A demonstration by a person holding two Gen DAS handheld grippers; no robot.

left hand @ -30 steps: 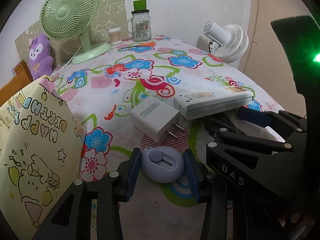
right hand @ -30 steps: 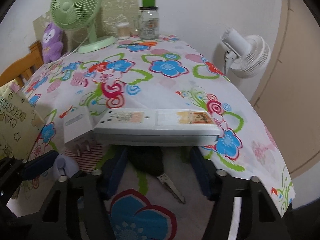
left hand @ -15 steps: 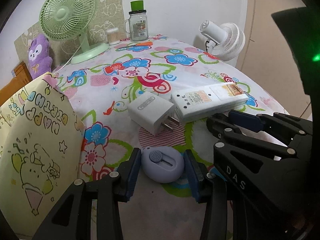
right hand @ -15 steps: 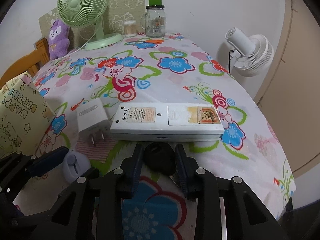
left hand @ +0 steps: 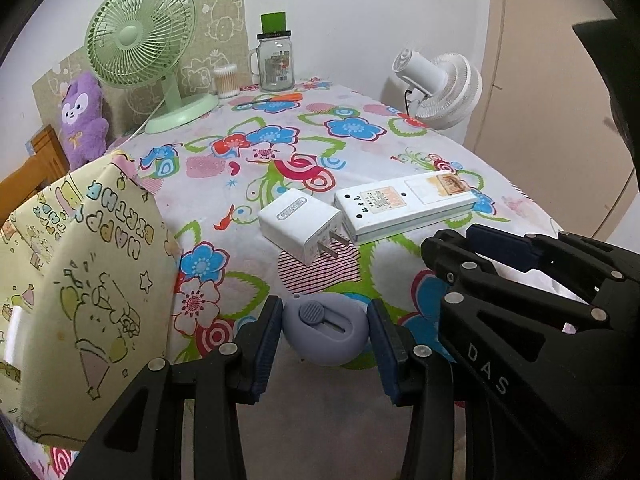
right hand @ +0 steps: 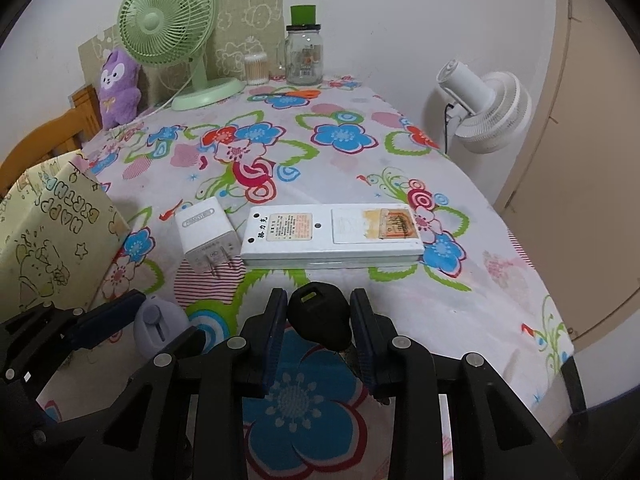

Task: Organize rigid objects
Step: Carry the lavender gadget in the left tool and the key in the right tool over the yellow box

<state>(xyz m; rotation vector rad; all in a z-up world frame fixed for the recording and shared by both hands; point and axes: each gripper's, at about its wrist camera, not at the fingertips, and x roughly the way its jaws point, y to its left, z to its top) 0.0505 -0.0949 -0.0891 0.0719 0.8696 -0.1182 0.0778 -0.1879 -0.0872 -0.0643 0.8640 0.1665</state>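
One gift bag [left hand: 80,264] reads "HAPPY BIRTHDAY".

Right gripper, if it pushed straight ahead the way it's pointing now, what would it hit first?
Probably the long white box, lying crosswise right beyond the black key clamped in the right gripper jaws. The white charger plug sits off to the left of that line. Depth is uncertain; it might meet the flowered tablecloth first.

two fans [left hand: 140,46], one jar [left hand: 275,60], one charger [left hand: 298,226], one key [right hand: 320,316], one gift bag [left hand: 80,280]
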